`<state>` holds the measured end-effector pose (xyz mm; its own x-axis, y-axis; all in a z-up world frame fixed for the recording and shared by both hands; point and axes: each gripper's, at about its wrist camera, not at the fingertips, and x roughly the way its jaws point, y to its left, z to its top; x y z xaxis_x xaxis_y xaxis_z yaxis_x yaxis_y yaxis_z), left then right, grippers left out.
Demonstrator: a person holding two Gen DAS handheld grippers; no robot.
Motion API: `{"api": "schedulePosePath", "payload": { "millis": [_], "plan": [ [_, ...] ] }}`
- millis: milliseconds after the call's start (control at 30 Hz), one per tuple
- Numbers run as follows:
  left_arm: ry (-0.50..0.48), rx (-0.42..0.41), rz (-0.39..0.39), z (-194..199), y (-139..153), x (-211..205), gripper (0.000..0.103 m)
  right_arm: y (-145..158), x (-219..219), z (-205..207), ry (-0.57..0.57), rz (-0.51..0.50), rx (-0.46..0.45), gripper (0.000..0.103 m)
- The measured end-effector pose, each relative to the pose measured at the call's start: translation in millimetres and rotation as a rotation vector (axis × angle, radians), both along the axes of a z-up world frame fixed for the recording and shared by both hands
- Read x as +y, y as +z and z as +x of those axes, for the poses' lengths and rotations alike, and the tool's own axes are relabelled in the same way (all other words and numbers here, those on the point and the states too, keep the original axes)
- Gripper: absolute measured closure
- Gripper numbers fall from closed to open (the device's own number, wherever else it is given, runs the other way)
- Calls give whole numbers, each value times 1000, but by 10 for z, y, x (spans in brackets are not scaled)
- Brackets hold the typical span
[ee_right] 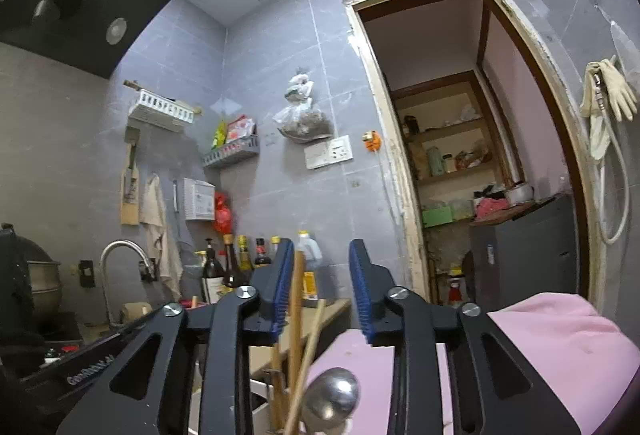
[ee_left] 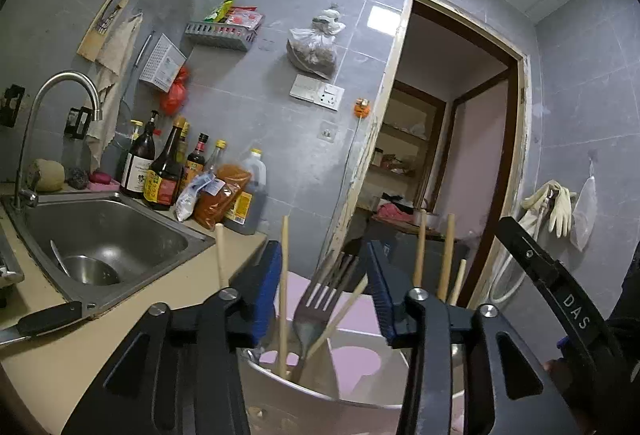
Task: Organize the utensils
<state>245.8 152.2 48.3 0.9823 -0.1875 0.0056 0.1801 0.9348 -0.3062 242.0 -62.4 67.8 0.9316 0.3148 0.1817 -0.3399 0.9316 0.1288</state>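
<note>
Both the left gripper [ee_left: 326, 289] and right gripper [ee_right: 318, 287] stood parted, clamping nothing, with the fork [ee_left: 316, 305] and chopsticks [ee_right: 297, 315] upright in the metal holder [ee_left: 320, 401] between their jaws, so the release step looked done and withdrawal seemed next.

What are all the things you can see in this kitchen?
fork: one, silver, standing in the holder between the left tool's fingers
chopsticks: several, wooden, upright in the holder
spoon: one, silver, bowl up, below the right tool
holder: one, metal, bottom centre
sink: one, steel, left, small bowl inside
faucet: one, silver, behind sink
bottles: several, dark, beside sink
gloves: pale, hanging right of doorway
left tool: black, blue pads, open
right tool: black, blue pads, open
</note>
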Motion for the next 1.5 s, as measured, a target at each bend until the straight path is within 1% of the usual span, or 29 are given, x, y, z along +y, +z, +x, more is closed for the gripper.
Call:
{"api": "schedulePosePath", "payload": {
  "millis": [67,100,133,167,233,300,333,400,433,500,533,600,700,833,900,1000,1067,1200,1333,1500],
  "plan": [
    [1,14,13,-32,34,-46,56,11,-61,-29,-2,-3,10,58],
    [0,27,22,-57,52,-75,50,23,-104,-53,-5,-8,14,56],
    [1,40,32,-62,59,-100,47,34,-142,-76,-10,-14,17,55],
    [-2,58,43,-64,67,-125,43,44,-186,-101,-15,-19,24,51],
    [-21,103,54,-81,77,-183,41,66,-300,-152,-16,-27,54,46],
    [-38,139,59,-102,65,-236,34,85,-407,-210,-16,-30,77,35],
    [-49,163,71,-126,67,-278,32,90,-446,-236,-19,-33,84,33],
    [-56,187,91,-162,61,-352,24,109,-549,-322,-28,-49,105,29],
    [-63,195,104,-190,60,-393,23,117,-580,-346,-33,-55,115,29],
    [-80,208,124,-260,61,-477,16,132,-676,-427,-39,-70,140,27],
    [-87,214,128,-284,63,-505,15,136,-719,-467,-47,-77,147,26],
    [-99,224,134,-343,66,-566,9,151,-810,-569,-58,-94,162,23],
    [-114,248,142,-442,68,-659,6,175,-925,-705,-75,-114,179,18],
    [-132,278,152,-548,75,-756,6,178,-1066,-881,-89,-124,195,12],
    [-134,284,159,-616,77,-803,6,173,-1127,-968,-93,-129,201,6],
    [-139,290,171,-682,90,-850,6,180,-1201,-1088,-104,-134,205,2],
    [-138,293,186,-762,85,-901,5,172,-1238,-1150,-112,-143,209,0],
    [-128,303,208,-891,59,-951,5,143,-1313,-1283,-122,-161,240,0],
    [-96,311,218,-1040,-25,-964,5,84,-1387,-1431,-139,-159,273,0],
    [-57,304,249,-1243,-121,-1032,5,10,-1413,-1601,-192,-176,299,0]
  ]
}}
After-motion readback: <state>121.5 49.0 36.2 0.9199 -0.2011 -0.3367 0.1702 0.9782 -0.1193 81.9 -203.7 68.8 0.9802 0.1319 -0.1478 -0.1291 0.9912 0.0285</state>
